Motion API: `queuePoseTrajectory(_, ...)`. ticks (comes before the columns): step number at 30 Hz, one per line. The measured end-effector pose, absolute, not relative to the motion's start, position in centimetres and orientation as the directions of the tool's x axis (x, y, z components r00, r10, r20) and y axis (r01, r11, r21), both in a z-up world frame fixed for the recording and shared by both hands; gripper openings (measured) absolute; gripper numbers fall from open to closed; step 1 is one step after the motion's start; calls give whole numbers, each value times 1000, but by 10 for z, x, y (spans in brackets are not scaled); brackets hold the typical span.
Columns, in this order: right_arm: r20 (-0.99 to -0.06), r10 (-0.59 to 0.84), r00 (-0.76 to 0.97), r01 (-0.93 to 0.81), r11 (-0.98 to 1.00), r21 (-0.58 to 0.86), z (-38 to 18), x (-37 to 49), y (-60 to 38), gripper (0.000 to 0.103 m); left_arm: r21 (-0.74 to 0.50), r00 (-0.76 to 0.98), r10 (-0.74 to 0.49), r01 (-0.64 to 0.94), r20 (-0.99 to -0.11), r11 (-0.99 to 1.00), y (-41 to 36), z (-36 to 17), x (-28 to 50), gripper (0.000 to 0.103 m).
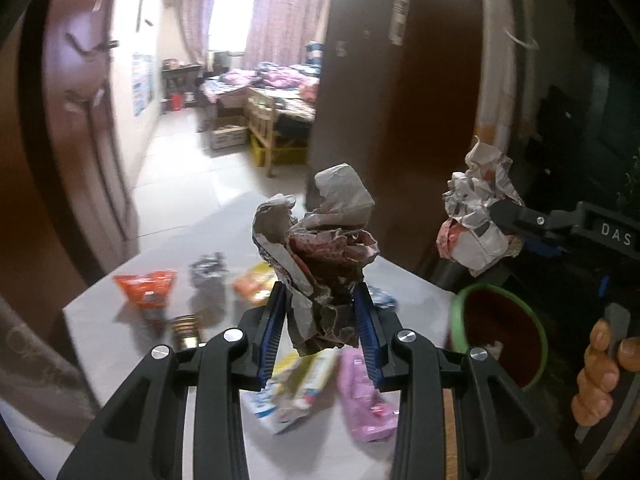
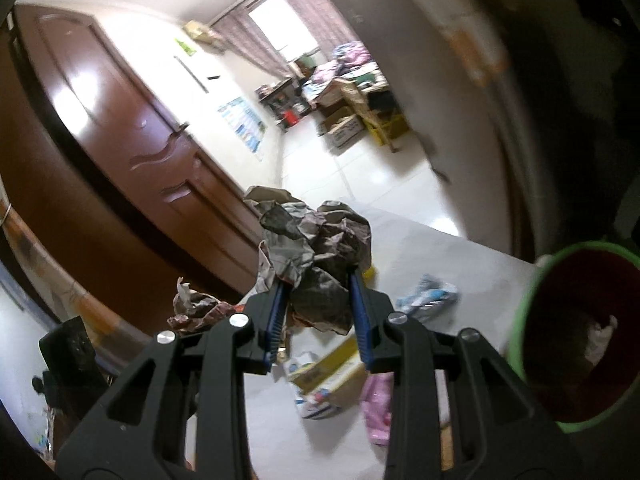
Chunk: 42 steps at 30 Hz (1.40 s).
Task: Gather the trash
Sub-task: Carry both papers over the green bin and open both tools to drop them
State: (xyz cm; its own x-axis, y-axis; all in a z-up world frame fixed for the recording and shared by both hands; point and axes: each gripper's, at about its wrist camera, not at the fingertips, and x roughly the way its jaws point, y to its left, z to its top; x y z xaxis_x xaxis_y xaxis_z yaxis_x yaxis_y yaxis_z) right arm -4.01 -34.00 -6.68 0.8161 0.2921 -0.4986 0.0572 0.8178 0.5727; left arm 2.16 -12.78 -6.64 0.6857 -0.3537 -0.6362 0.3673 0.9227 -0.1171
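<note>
My left gripper point(image 1: 320, 300) is shut on a crumpled brown-and-grey paper ball point(image 1: 320, 240), held above the white table point(image 1: 100, 320). My right gripper point(image 2: 318, 284) is shut on a second crumpled newspaper ball point(image 2: 316, 248); it also shows in the left wrist view point(image 1: 476, 216) at the right, above the green-rimmed bin point(image 1: 500, 332). In the right wrist view the bin point(image 2: 576, 336) is at the right, with some white trash inside. The left gripper's paper ball point(image 2: 196, 312) shows at the lower left.
Loose wrappers lie on the table: an orange packet point(image 1: 146, 286), a dark packet point(image 1: 206, 276), a yellow-orange one point(image 1: 254, 284), a white-yellow carton point(image 1: 296, 384), a pink packet point(image 1: 364, 396) and a blue-white wrapper point(image 2: 428, 296). A brown door point(image 1: 76, 120) stands left.
</note>
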Motion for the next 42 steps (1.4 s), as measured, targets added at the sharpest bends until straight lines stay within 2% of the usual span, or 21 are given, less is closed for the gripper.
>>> queuePoseTrajectory(10,-550,107,828,299,746,595,-97,-79,-440,31,-202,471,-564,619,-679,759,-251,-109,15,33)
queuePoseTrajectory(18,-594,27,804,404,708,580,-115,-103,-488,31,-226,322,-630,741,-707,632,-340,-127,9,33)
queuePoseTrajectory(20,-602,16,798,420,702,575,-119,-105,-497,31,-222,305,-634,758,-711,614,-352,-129,7,37)
queuePoseTrajectory(21,-604,12,797,425,700,574,-120,-106,-499,31,-215,306,-631,761,-713,612,-357,-130,7,51)
queuePoseTrajectory(22,-607,8,795,432,695,574,-123,-106,-504,31,-207,310,-624,760,-717,616,-360,-131,7,76)
queuePoseTrajectory(23,-609,6,793,435,694,574,-124,-106,-504,31,-199,326,-617,752,-716,629,-360,-132,7,85)
queuePoseTrajectory(24,-612,2,791,440,694,571,-125,-105,-505,31,-203,342,-620,742,-706,640,-355,-132,6,89)
queuePoseTrajectory(31,-639,10,769,456,693,559,-136,-98,-500,32,-254,393,-595,641,-702,724,-308,-124,19,91)
queuePoseTrajectory(33,-659,8,753,474,688,550,-144,-96,-499,36,-248,420,-583,621,-696,744,-293,-117,23,91)
queuePoseTrajectory(34,-670,7,743,485,684,545,-148,-95,-498,46,-236,437,-574,614,-693,753,-285,-112,24,91)
queuePoseTrajectory(35,-678,4,735,495,680,541,-151,-93,-498,61,-222,454,-566,610,-688,760,-277,-107,22,91)
queuePoseTrajectory(36,-687,-4,726,510,674,535,-154,-92,-498,66,-210,468,-558,607,-685,767,-270,-106,20,92)
queuePoseTrajectory(42,-698,-12,716,520,677,521,-150,-89,-484,66,-109,570,-485,568,-663,816,-222,-93,9,92)
